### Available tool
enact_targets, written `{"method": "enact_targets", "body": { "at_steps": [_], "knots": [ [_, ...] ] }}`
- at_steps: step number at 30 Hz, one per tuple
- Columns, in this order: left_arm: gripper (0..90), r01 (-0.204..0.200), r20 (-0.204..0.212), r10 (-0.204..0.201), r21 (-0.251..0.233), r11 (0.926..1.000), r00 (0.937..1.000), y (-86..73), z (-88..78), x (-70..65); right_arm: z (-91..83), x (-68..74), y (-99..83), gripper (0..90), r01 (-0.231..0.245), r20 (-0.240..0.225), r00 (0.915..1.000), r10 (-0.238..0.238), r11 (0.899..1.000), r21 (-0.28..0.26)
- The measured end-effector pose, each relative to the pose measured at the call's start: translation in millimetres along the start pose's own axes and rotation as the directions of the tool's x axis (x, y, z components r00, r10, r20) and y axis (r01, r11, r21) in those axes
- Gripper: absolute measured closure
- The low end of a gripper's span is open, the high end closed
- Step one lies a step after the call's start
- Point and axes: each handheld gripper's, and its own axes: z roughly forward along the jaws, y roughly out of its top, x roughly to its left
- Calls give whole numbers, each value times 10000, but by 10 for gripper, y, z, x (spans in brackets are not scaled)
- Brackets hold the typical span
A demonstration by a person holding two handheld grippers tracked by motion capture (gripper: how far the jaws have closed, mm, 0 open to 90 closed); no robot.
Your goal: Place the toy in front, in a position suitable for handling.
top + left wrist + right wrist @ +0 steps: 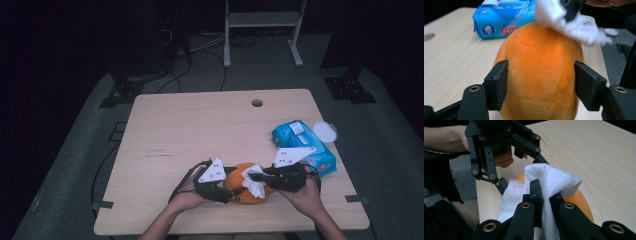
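An orange plush ball [239, 186] sits on the wooden table [200, 130] near its front edge. My left gripper [232, 186] comes in from the left and grips the plush [541, 62] at mid height, its pads [501, 82] pressing into both sides. My right gripper [252, 176] reaches in from the right, shut on a crumpled white wipe [256, 186]. In the right gripper view the wipe [549, 177] is pinched between the jaws of the right gripper [545, 197] and lies over the top of the plush [579, 200]. The wipe [574, 25] covers the plush's upper right part.
A blue pack of wet wipes [304, 146] lies just behind the right hand, with a white round lid [325, 131] beside it at the table's right edge. A cable hole [257, 103] sits near the far edge. Bare tabletop stretches to the left and back.
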Motion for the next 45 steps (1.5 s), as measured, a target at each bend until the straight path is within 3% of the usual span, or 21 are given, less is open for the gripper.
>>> {"method": "enact_targets", "body": {
  "at_steps": [3, 6, 8, 12, 15, 17, 19, 22, 24, 28, 31, 34, 36, 38, 40, 42, 45],
  "knots": [
    [316, 257, 261, -251, -220, 9994, 9993, -38, 3, 27, -18, -11, -20, 856, 65, 185, 9998, -68, 9998, 173],
    [186, 900, 343, -890, -293, 9955, 9954, -97, 30, 98, -41, -85, -95, 855, -155, 400, 9991, 142, 9993, 330],
    [211, 1091, 422, -1075, -363, 9934, 9933, -124, 44, 121, -65, -138, -121, 855, -311, 463, 9985, 297, 9991, 282],
    [348, 627, 126, -623, -380, 9973, 9980, -85, 35, 75, -78, -126, -100, 855, -276, 622, 9977, 254, 9990, 346],
    [369, 233, 159, -224, -533, 9983, 9996, -31, 10, 34, -70, -57, -44, 855, -37, 536, 9986, 23, 9996, 273],
    [359, 239, 210, -227, -593, 9980, 9995, -31, 6, 35, -73, -37, -18, 855, 70, 488, 9988, -82, 9996, 264],
    [290, 584, 357, -562, -621, 9964, 9978, -57, 19, 67, -70, -56, -35, 856, 27, 525, 9986, -46, 9993, 365],
    [141, 1316, 227, -1309, -362, 9906, 9911, -122, 80, 118, -68, -117, -90, 856, -225, 486, 9986, 208, 9991, 366],
    [139, 1497, 367, -1484, -370, 9880, 9882, -159, 104, 127, -84, -137, -98, 856, -292, 574, 9980, 268, 9987, 406],
    [317, 961, 159, -954, -533, 9939, 9953, -92, 65, 72, -106, -125, -82, 856, -251, 778, 9967, 215, 9986, 465],
    [360, 570, 117, -564, -661, 9962, 9983, -18, 39, 19, -109, -54, -21, 855, 69, 883, 9960, -106, 9991, 425],
    [360, 218, 99, -212, -635, 9977, 9997, 15, 34, -24, -110, 30, 44, 855, 291, 675, 9972, -313, 9990, 332],
    [294, 412, 114, -406, -584, 9974, 9991, -15, 55, -8, -104, 46, 55, 856, 403, 765, 9961, -440, 9980, 490],
    [214, 935, 190, -926, -536, 9942, 9955, -58, 86, 31, -94, 11, 25, 857, 224, 758, 9968, -268, 9980, 584],
    [191, 1505, 307, -1491, -501, 9873, 9883, -88, 109, 60, -94, -39, -12, 857, -46, 665, 9978, 10, 9985, 551],
    [251, 1387, 211, -1378, -483, 9892, 9902, -79, 104, 44, -99, -46, -15, 856, -109, 674, 9977, 72, 9985, 538],
    [321, 743, -21, -745, -519, 9959, 9972, -11, 92, -26, -73, 16, 25, 856, 118, 716, 9973, -169, 9975, 701]
  ]
}}
